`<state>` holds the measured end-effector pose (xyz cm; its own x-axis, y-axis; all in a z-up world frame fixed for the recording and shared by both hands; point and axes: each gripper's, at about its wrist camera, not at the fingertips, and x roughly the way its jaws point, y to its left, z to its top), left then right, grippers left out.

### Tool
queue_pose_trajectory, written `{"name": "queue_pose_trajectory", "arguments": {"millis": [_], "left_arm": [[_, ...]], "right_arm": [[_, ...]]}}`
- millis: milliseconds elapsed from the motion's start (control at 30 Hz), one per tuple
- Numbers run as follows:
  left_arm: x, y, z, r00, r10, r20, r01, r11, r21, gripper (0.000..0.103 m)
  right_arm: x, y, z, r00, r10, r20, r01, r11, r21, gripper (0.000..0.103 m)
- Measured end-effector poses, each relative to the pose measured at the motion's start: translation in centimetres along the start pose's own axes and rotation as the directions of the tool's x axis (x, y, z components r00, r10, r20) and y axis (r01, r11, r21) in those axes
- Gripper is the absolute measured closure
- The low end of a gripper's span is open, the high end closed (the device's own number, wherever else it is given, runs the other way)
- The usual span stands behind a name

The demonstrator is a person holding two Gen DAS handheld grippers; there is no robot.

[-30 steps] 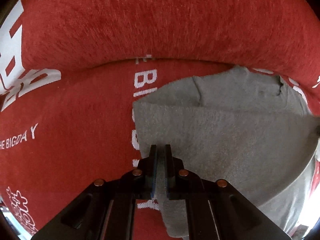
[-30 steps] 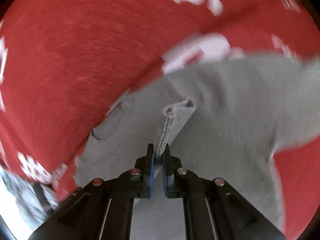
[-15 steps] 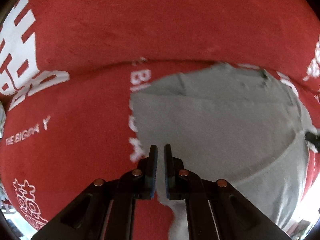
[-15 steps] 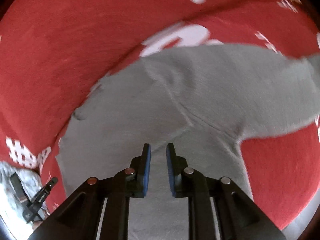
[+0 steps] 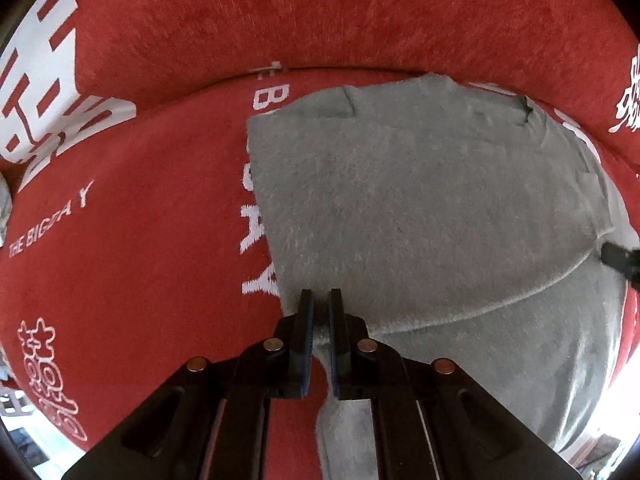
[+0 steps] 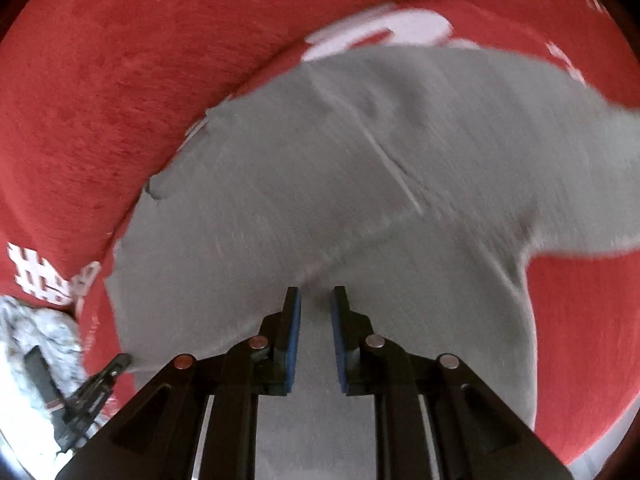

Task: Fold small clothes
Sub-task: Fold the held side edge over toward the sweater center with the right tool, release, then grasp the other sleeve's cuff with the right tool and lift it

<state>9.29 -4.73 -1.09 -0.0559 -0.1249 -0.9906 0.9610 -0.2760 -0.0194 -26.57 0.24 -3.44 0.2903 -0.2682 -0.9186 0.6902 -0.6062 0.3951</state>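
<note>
A small grey fleecy garment [image 5: 420, 208] lies flat on a red cover [image 5: 120, 260] with white lettering. Its top layer is folded over, and the fold's edge curves across the lower right. My left gripper [image 5: 321, 294] hovers above the garment's left edge, pointing down; it is shut, with nothing pinched. In the right wrist view the same garment [image 6: 320, 184] fills the middle, one sleeve trailing right. My right gripper [image 6: 316, 292] is above the fold's edge with its jaws apart and nothing between them. Its black tip [image 5: 620, 260] shows at the right edge of the left wrist view.
The red cover rises into a padded back [image 5: 320, 20] behind the garment. A mottled white-grey fluffy item [image 6: 36, 328] lies at the lower left, with a black strip on it. The left gripper [image 6: 116, 364] shows there too. Bright floor lies beyond the seat's edge.
My right gripper let go of the pinched grey fold and opened; the cloth now lies flat. My left gripper rose off the garment's edge and drifted, staying shut.
</note>
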Motion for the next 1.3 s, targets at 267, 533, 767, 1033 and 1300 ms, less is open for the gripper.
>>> {"name": "queue_pose_trajectory", "arguments": {"millis": [267,533,767,1033,1300], "left_arm": [[-1.9,-2.8,-1.8,0.997,-0.057,-0.049,0.058,0.998,0.016,0.095],[-2.7,-6.2,-3.7,0.994,-0.055,-0.094,0.063,0.995,0.080,0.095],[-3.8,-9.9,-4.4,0.998,-0.019,-0.052,0.027,0.989,0.145,0.001],[-2.6,-15.6,-3.5,0.994,0.006,-0.113,0.013,0.987,0.160,0.001],[-1.0,-22.4,-1.3,0.988,0.004,-0.154,0.019,0.989,0.149,0.002]], "right_arm": [[-3.7,-2.4,-4.9,1.000,0.011,-0.011,-0.010,0.996,0.090,0.059],[-4.6,-3.9,-9.3,0.998,0.057,-0.020,-0.053,0.984,0.173,0.054],[-6.0,-6.7,-10.9,0.997,0.082,0.008,-0.082,0.969,0.232,0.046],[-7.7,-12.2,-9.1,0.996,0.083,0.014,-0.083,0.955,0.284,0.041],[-10.8,-20.8,-4.8,0.983,0.118,0.140,-0.167,0.893,0.418,0.041]]}}
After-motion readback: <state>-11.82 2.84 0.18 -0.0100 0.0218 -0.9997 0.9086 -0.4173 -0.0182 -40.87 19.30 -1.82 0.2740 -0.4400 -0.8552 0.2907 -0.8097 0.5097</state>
